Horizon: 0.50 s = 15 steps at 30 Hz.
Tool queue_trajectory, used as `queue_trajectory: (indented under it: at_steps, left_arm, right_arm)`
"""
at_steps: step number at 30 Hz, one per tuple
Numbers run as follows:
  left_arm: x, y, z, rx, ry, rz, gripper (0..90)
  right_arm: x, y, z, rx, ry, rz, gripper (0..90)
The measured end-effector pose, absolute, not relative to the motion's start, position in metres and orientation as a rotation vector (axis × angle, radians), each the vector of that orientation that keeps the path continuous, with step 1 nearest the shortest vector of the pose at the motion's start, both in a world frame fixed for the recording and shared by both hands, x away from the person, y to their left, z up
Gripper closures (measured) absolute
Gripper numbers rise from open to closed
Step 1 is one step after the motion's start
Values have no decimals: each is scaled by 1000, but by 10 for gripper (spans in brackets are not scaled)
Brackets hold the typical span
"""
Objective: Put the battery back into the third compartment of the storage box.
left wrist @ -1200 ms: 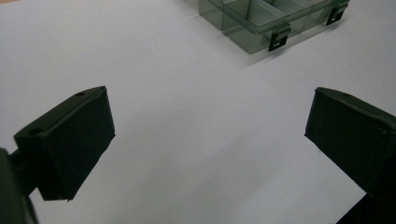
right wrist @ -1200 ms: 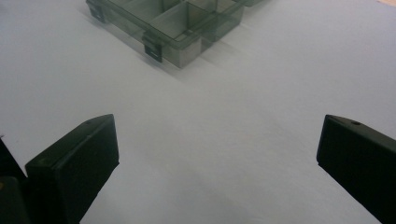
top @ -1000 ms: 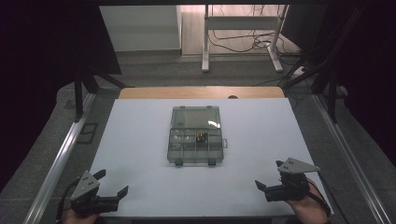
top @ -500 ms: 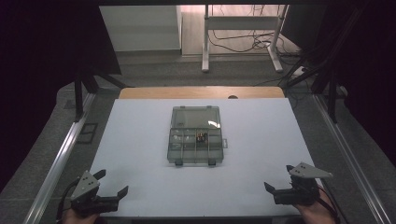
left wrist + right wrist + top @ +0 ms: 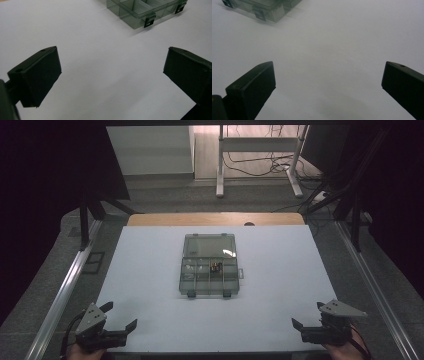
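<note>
A clear plastic compartment box (image 5: 209, 265) lies shut in the middle of the white table top (image 5: 150, 270), latches toward me. One middle compartment holds a small dark item (image 5: 216, 267). My left gripper (image 5: 120, 315) rests at the near left corner, open and empty, far from the box. At the near right corner my right gripper (image 5: 307, 314) is likewise open with nothing in it. In the left gripper view the box (image 5: 140, 10) lies far off at upper right of the left gripper (image 5: 112, 53). In the right gripper view the box (image 5: 262, 7) lies upper left of the right gripper (image 5: 329, 65).
A wooden strip (image 5: 215, 218) borders the table's far edge. Metal rails (image 5: 65, 285) run along both sides. Beyond the table stand a white frame (image 5: 260, 150) and loose cables on the floor. White surface stretches all round the box.
My right gripper has drawn back toward the near right corner and dropped lower in the high view. The left gripper has barely shifted. The box has not moved.
</note>
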<state>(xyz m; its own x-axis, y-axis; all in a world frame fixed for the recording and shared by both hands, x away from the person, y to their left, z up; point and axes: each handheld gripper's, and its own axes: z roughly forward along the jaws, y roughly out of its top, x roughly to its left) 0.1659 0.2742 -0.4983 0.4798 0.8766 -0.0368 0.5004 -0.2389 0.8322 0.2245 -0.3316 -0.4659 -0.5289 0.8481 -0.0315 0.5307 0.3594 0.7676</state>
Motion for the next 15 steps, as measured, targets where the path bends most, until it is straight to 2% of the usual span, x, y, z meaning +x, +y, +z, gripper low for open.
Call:
queue_trajectory:
  at_steps: [15]
  left_arm:
    - [166, 274, -498, 1896, 1145, 572, 17]
  right_arm:
    - [223, -338, -471, 1254, 2194, 917, 0]
